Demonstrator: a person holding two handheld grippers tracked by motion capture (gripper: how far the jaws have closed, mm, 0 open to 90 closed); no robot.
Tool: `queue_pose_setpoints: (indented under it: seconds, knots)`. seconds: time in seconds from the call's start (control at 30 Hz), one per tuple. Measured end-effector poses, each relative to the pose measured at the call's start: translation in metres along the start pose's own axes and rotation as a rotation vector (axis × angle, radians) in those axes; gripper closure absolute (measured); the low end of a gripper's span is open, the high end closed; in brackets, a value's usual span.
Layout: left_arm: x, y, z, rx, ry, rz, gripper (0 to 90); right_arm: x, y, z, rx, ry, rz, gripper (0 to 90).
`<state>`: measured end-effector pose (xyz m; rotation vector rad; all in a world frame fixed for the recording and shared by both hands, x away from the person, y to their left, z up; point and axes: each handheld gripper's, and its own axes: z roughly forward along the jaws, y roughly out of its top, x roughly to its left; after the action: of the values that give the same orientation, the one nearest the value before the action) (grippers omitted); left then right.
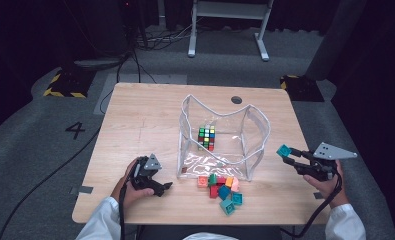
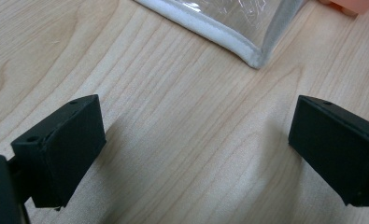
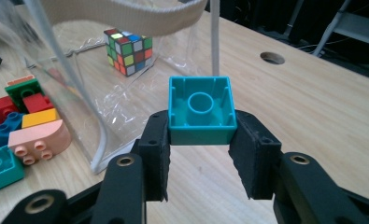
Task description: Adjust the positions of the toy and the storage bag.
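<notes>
Hollow teal brick — matte black right tongs

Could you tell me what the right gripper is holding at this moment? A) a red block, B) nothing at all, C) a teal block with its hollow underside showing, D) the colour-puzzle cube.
C: in the right gripper view the right gripper is clamped on a teal block, its open underside facing the camera, while the puzzle cube sits inside the clear bag.
</notes>
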<state>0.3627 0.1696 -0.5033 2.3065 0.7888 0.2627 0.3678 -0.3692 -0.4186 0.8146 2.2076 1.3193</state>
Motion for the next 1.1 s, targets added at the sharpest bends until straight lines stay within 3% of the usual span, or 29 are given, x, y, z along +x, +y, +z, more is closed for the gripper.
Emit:
queue_pose_setpoints:
  seconds: [0.6, 0.97, 1.1]
  knots:
    - [0.000, 0.000, 0.000, 0.001, 0.004, 0.005, 3.9, -0.017, 0.075, -0.013, -0.076, -0.027, -0.053, 59.1]
    - [0.000, 0.000, 0.000, 0.001, 0.005, 0.006, 3.9, -0.022, 0.107, -0.007, -0.071, 0.004, -0.056, 59.1]
    - [0.000, 0.000, 0.000, 0.001, 0.005, 0.005, 3.8, -0.019, 0.116, -0.002, -0.054, 0.008, -0.082, 59.0]
